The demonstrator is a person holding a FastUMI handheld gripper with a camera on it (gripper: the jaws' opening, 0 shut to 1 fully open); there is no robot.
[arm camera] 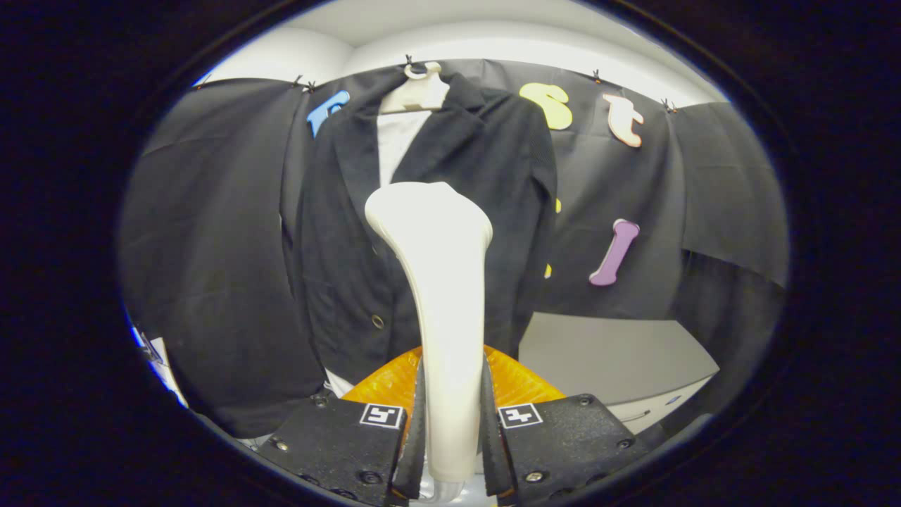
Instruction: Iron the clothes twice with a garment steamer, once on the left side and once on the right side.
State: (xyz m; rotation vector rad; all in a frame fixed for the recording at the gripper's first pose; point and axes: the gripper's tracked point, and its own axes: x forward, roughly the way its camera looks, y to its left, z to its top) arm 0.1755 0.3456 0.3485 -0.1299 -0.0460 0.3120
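Gripper view: the gripper [450, 422] has both fingers pressed on the handle of the garment steamer [436, 282], pinching it low on its narrow neck; the pale body rises between the fingers and widens to a rounded head just ahead of them. Straight beyond the head hangs the dark jacket [352, 232] on a pale hanger [419, 91], front open at the collar with a white inner layer [398, 141] showing, one small button [378, 322] low on the front panel to the left of the steamer neck. Whether the head touches the cloth cannot be told; it looks close to the centre front, about mid-chest. An orange ribbed object [517, 380] sits just behind the fingers, at the base of the steamer neck; what it is, unclear. Farther right, beyond the jacket hem, a grey cabinet top [612, 352]. No open containers in sight. Judgement on step: steamer in hand and raised to the garment, so a stroke seems about to begin or under way; which side is being done cannot be read. Next move likely calls for shifting the head off centre onto one front panel and drawing it along the fabric, keeping the pinch firm.
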